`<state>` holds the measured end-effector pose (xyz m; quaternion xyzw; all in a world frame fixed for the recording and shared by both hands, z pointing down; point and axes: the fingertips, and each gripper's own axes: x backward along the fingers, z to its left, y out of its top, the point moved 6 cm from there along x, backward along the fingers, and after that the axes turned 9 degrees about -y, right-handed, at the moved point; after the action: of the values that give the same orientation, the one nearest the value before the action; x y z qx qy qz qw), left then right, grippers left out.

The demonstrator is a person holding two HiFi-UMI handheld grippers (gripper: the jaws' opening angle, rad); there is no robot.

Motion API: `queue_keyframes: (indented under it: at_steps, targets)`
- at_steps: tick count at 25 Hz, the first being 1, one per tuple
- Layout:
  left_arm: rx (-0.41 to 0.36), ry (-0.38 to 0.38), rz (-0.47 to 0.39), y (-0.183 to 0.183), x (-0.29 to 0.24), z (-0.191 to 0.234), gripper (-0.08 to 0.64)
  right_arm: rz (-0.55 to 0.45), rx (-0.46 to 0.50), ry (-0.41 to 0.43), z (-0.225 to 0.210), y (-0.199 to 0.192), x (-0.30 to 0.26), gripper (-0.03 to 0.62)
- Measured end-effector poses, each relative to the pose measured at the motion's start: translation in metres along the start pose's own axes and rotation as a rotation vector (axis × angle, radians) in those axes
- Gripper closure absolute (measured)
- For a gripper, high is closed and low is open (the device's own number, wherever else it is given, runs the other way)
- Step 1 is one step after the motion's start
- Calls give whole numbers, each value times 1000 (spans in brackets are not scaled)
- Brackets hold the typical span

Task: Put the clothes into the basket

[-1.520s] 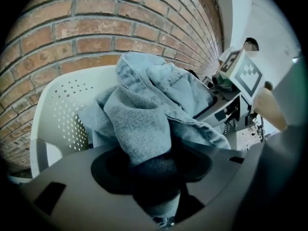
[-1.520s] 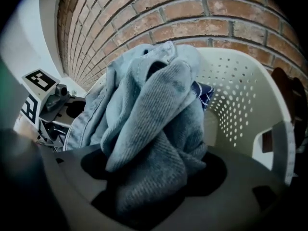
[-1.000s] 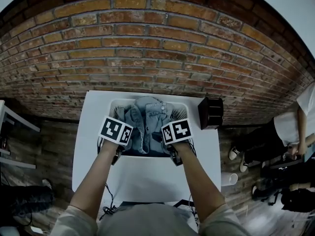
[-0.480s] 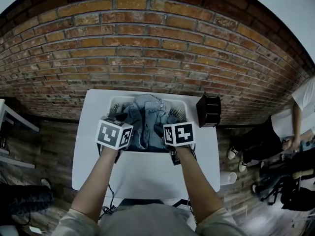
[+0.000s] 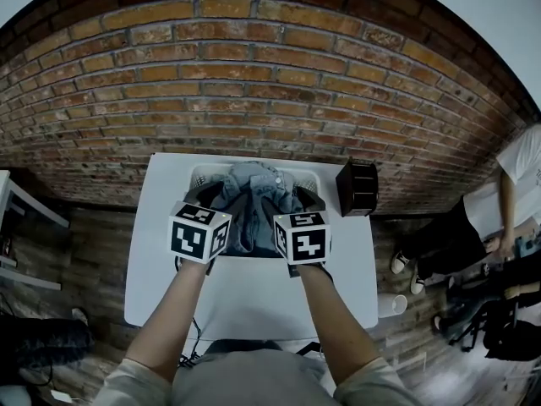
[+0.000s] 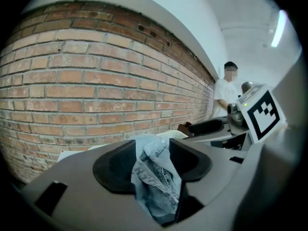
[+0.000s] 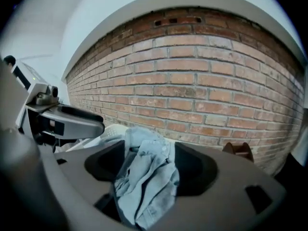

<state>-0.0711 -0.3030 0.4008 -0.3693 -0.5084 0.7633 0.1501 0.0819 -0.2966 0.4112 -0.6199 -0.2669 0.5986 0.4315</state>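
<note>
My left claw (image 6: 153, 153) clenched on denim (image 5: 252, 203), right claw (image 7: 147, 159) just closing tighter on the same cloth, denim hanging into the basket (image 5: 201, 178), white worktop (image 5: 254, 299), black box (image 5: 357, 187) beside.

Nothing readable is showing: no text, brand or number. Left marker cube (image 5: 199, 233) and right marker cube (image 5: 303, 237), sitting behind the fingers, are carrying only black-and-white square patterns, no lettering.
</note>
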Motion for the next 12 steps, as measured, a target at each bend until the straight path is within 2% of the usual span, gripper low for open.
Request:
queue_keyframes:
  at_steps: [2, 4, 6, 9, 12]
  targets:
    - [-17, 12, -53, 6, 5, -3, 353, -64, -1, -12, 2, 4, 6, 313]
    - [-33, 27, -105, 12, 12, -6, 406, -122, -2, -32, 3, 7, 13, 361]
    - [-71, 44, -138, 16, 18, -11, 447, -179, -8, -60, 3, 10, 21, 451]
    - [-129, 65, -188, 19, 27, -23, 512, -263, -31, -85, 3, 16, 34, 526]
    - [-146, 80, -247, 23, 36, -34, 543, -348, -16, -97, 6, 25, 49, 574]
